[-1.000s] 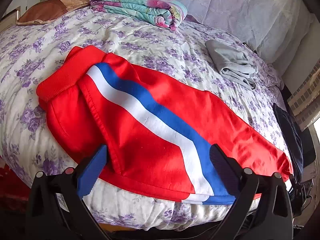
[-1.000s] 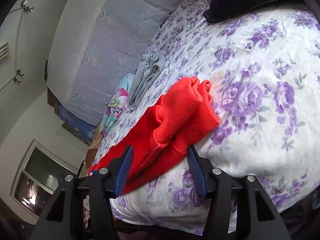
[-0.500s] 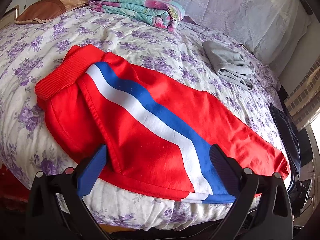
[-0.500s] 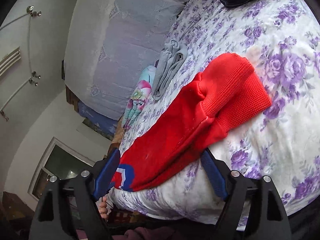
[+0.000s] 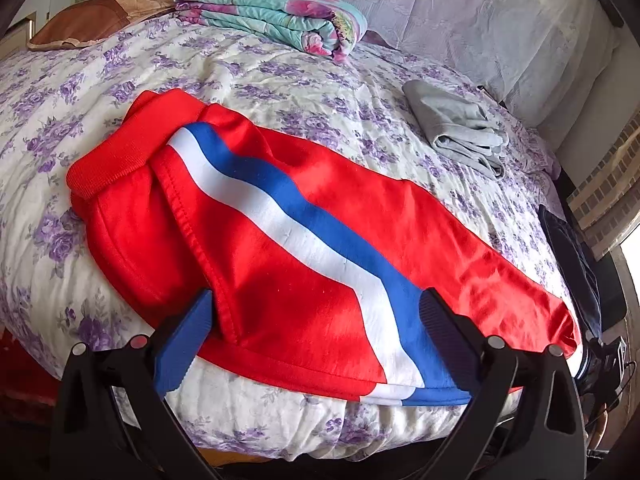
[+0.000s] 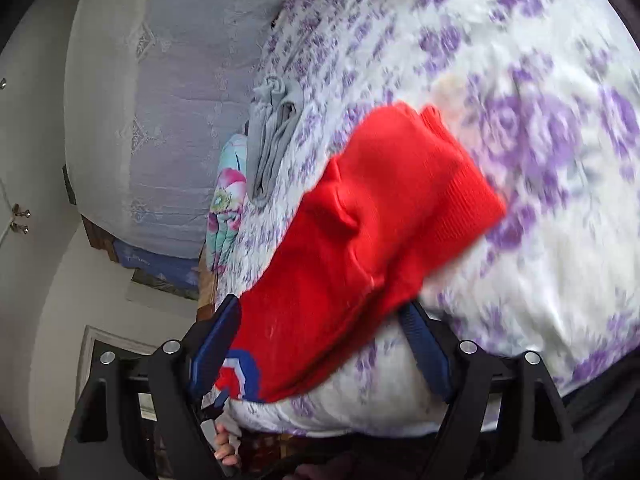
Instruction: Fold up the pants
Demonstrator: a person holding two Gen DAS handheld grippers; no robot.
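Red pants [image 5: 304,232] with a white and blue side stripe lie flat across the floral bed [image 5: 280,76], waistband at the left, leg ends at the right near the bed's edge. My left gripper [image 5: 316,320] is open and empty, its jaws wide apart over the pants' near edge. In the right wrist view the ribbed red cuffs [image 6: 420,184] lie on the bedspread. My right gripper [image 6: 320,340] is open, its jaws either side of the red legs near the bed's edge, not closed on them.
A folded grey garment [image 5: 460,128] lies at the back right of the bed. A folded floral quilt [image 5: 276,16] and a brown pillow [image 5: 92,16] sit at the head. A dark garment [image 5: 572,252] lies at the right edge.
My right gripper has swung and drawn back along the legs, showing more red fabric between its jaws. The left gripper has hardly moved.
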